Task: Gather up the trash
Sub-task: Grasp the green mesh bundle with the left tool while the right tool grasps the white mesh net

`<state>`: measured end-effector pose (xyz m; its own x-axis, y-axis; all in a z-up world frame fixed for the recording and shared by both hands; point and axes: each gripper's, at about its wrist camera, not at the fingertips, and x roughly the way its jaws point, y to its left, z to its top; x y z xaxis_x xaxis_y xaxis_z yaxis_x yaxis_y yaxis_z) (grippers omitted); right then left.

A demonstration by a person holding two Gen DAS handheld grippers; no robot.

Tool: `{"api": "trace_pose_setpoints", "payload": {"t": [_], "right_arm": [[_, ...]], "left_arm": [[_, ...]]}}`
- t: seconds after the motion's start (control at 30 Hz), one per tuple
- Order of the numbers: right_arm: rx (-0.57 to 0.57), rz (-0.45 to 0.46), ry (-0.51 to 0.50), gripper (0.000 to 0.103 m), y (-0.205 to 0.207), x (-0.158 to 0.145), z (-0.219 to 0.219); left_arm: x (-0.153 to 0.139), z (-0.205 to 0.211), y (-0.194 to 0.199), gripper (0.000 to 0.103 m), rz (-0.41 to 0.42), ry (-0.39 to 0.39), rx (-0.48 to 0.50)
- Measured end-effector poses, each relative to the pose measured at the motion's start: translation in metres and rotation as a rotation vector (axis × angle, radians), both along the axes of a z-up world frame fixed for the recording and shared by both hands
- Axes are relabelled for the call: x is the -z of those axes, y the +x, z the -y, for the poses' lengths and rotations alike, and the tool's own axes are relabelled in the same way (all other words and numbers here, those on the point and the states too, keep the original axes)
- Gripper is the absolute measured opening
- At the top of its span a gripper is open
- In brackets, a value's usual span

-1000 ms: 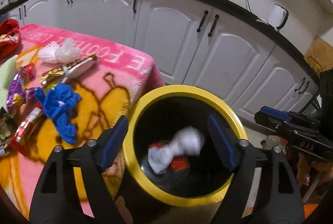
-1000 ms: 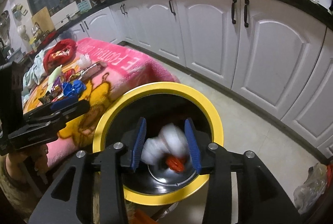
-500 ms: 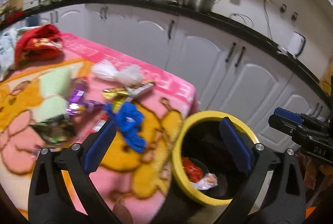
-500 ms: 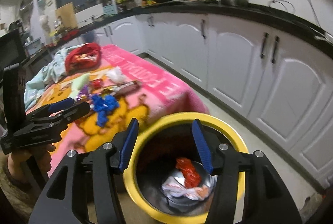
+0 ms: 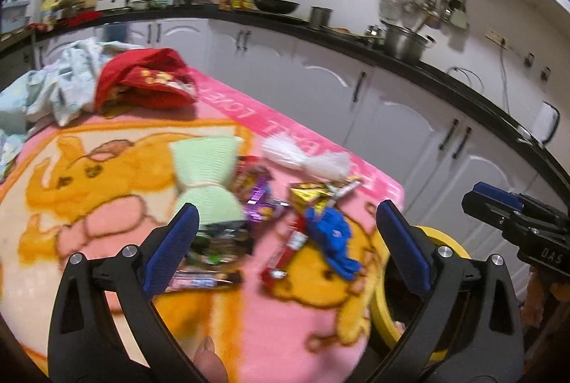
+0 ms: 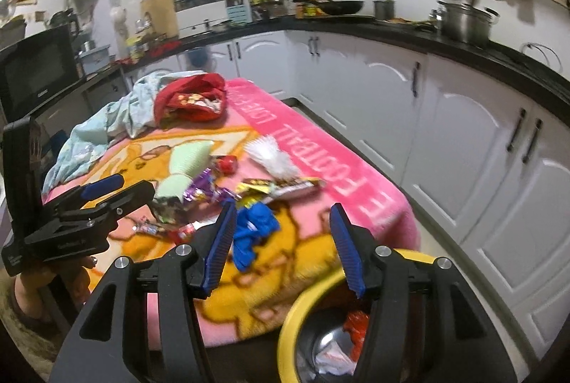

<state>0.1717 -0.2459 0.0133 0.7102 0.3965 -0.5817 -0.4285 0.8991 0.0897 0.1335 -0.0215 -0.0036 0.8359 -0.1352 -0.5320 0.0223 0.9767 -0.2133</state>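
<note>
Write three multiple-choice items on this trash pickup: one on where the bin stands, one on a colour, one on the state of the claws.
1. Where is the bin?
A. On the blanket
B. On the floor beside the table's corner
C. On the counter

2. What colour is the crumpled glove?
A. Blue
B. Green
C. White

3. What do the left claw and right claw hold?
A. Wrappers
B. One glove
C. Nothing; both open

Answers:
1 B, its yellow rim sits below the blanket edge.
2 A, plainly blue among the wrappers.
3 C, only air between the pads.

one yellow-rimmed bin [image 6: 356,304] is sitting below the right gripper [image 6: 281,242]; one blue crumpled piece [image 5: 333,238] and one white tuft [image 5: 306,158] are lying ahead of the left gripper [image 5: 285,242].
</note>
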Motion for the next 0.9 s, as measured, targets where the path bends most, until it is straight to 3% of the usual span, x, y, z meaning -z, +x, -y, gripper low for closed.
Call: {"api": "trace_pose_setpoints", "payload": {"t": [0.37,0.57,0.9], "right_arm": [[-0.051,-0.013,-0.026,0.053,0.054,0.005,-0.045],[-0.041,-0.072,-0.058,0.054,0.098,0.023,-0.055],[-0.041,-0.167,-0.100,0.054,0.148,0.058,-0.068]], "left_arm": [[0.014,-0.064,0.021,0.092,-0.060,-0.050,-0.117],[0.030,-0.076,0.056,0.091,-0.147,-0.097,-0.105],[0.059,-0.079,0.108,0.088,-0.288,-0.107,-0.072]]}}
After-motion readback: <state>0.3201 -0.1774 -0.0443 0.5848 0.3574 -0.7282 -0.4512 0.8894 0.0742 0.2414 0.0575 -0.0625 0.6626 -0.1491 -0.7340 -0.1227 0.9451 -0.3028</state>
